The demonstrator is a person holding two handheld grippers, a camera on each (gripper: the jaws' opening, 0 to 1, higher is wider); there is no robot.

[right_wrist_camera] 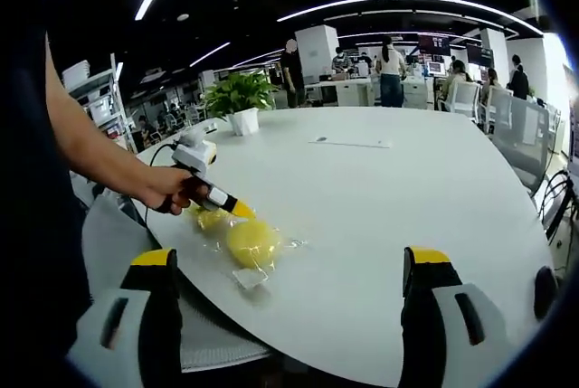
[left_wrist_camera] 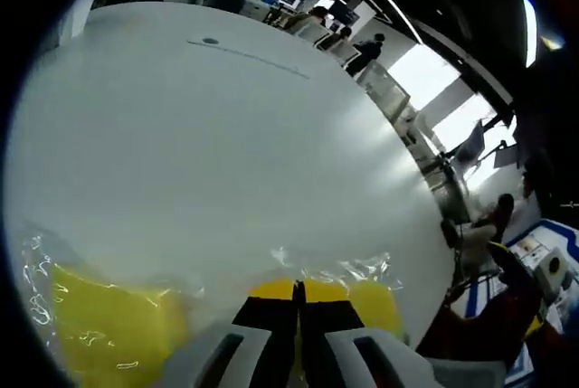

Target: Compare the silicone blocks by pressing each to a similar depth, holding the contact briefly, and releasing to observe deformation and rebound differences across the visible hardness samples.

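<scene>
Two yellow silicone blocks lie in clear plastic wrap on the white table [right_wrist_camera: 380,198]. In the right gripper view the rounder block [right_wrist_camera: 251,241] is nearer me and the other block [right_wrist_camera: 210,219] sits just behind it. A hand holds my left gripper [right_wrist_camera: 241,211], jaws shut, with its tips down at the blocks. In the left gripper view, the left gripper [left_wrist_camera: 298,290] is shut over one yellow block [left_wrist_camera: 366,302], and another block [left_wrist_camera: 99,329] lies to the left. I cannot tell how deep it presses. My right gripper [right_wrist_camera: 289,260] is wide open with nothing in it, hanging short of the blocks.
A potted plant [right_wrist_camera: 237,99] stands at the table's far left and a thin flat strip [right_wrist_camera: 348,142] lies further back. A small white label [right_wrist_camera: 249,278] lies near the table's front edge. Chairs [right_wrist_camera: 520,135] stand along the right side. Several people work at desks behind.
</scene>
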